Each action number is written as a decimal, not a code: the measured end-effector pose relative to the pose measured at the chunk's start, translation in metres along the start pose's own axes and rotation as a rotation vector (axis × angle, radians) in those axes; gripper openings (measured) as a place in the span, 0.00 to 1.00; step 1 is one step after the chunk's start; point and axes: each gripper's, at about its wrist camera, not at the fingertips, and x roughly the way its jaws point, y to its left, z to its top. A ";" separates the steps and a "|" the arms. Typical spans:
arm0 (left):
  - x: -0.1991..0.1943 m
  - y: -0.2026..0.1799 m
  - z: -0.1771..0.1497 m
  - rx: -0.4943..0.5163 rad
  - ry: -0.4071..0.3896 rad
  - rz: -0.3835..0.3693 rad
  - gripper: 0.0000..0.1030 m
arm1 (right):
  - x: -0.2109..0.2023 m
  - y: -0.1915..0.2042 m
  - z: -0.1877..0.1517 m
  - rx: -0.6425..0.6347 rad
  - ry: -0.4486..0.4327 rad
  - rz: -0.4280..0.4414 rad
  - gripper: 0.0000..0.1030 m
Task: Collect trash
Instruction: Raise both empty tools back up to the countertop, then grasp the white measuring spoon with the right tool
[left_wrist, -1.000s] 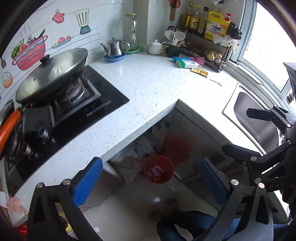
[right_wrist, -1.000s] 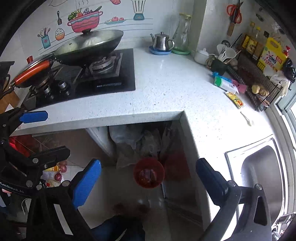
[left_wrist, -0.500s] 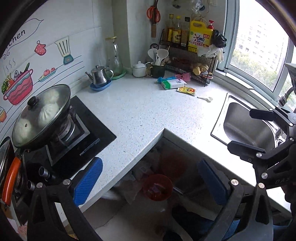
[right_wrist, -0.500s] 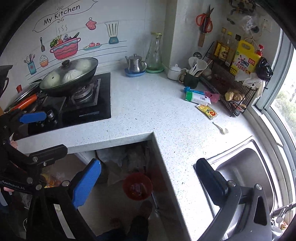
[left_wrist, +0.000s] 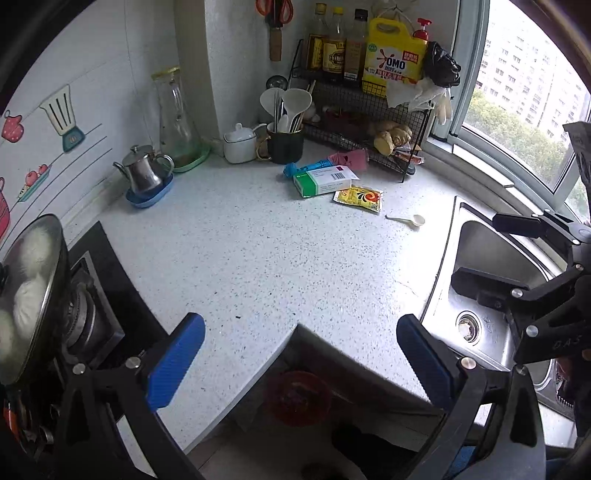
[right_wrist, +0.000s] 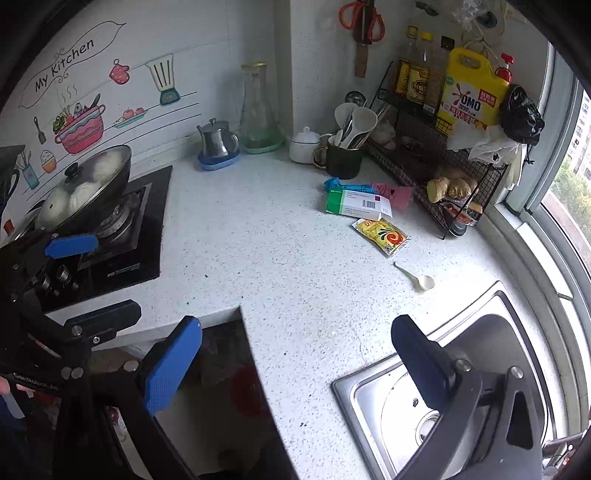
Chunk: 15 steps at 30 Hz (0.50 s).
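Trash lies on the white speckled counter (left_wrist: 240, 258) near the wire rack: a green-and-white box (left_wrist: 322, 180) (right_wrist: 356, 205), a yellow sachet (left_wrist: 357, 197) (right_wrist: 382, 236), a blue wrapper (left_wrist: 306, 167) (right_wrist: 343, 185), a pink wrapper (left_wrist: 351, 159) (right_wrist: 395, 194) and a small plastic spoon (left_wrist: 406, 220) (right_wrist: 415, 277). A red bin (left_wrist: 298, 397) (right_wrist: 245, 391) stands on the floor under the counter corner. My left gripper (left_wrist: 301, 363) is open and empty over the counter's inner corner. My right gripper (right_wrist: 295, 365) is open and empty, also near that corner, far from the trash.
A stove with a lidded pan (right_wrist: 85, 184) is on the left, a steel sink (right_wrist: 461, 387) on the right. A small kettle (left_wrist: 144, 173), glass carafe (left_wrist: 177, 118), white pot (left_wrist: 240, 142), utensil mug (left_wrist: 284, 142) and a rack of bottles (left_wrist: 369, 96) line the back wall.
Both grippers have risen and tilted up from the floor bin toward the back of the counter; the trash near the rack looks closer. Both stayed open.
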 end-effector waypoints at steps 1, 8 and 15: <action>0.011 -0.001 0.008 0.002 0.015 0.001 1.00 | 0.008 -0.008 0.004 0.007 0.010 0.003 1.00; 0.079 -0.013 0.057 0.004 0.097 -0.009 1.00 | 0.066 -0.068 0.029 0.014 0.096 0.015 1.00; 0.147 -0.025 0.095 -0.027 0.172 -0.064 1.00 | 0.120 -0.117 0.035 -0.050 0.224 -0.028 1.00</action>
